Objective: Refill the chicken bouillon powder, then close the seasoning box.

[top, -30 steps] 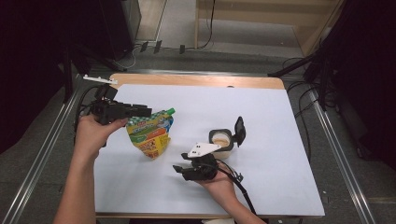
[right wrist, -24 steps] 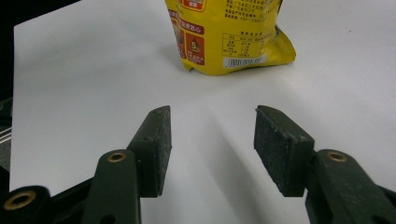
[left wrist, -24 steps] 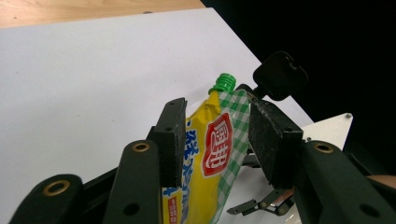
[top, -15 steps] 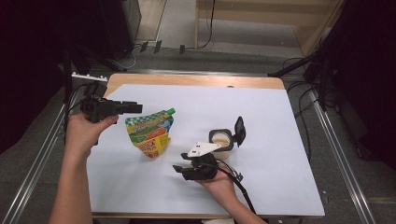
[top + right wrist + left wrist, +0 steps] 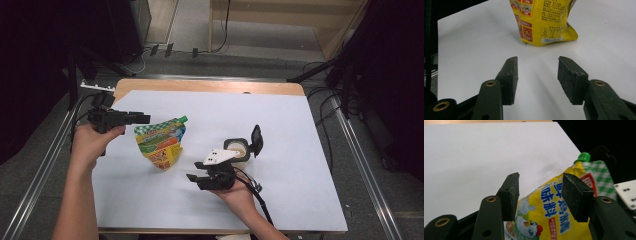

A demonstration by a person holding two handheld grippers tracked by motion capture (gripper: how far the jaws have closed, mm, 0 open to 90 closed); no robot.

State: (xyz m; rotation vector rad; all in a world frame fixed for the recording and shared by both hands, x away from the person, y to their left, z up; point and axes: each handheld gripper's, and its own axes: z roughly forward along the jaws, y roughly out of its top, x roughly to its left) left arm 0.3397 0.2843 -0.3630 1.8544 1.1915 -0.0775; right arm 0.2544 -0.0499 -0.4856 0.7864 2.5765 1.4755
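1. White paper-covered wooden desk (image 5: pixel 280 130), bare around the items.
2. Yellow-green plastic seasoning pouch with green screw cap (image 5: pixel 161 142) lies left of centre on the desk.
3. Left gripper (image 5: pixel 141 118) at the pouch's top left: jaws about half open, have just been opening, clear of the pouch, holding nothing.
4. Right gripper (image 5: pixel 193 177) right of the pouch: jaws half open, have just been closing, empty.
5. Small flip-lid cup (image 5: pixel 239 149) beside the right gripper.
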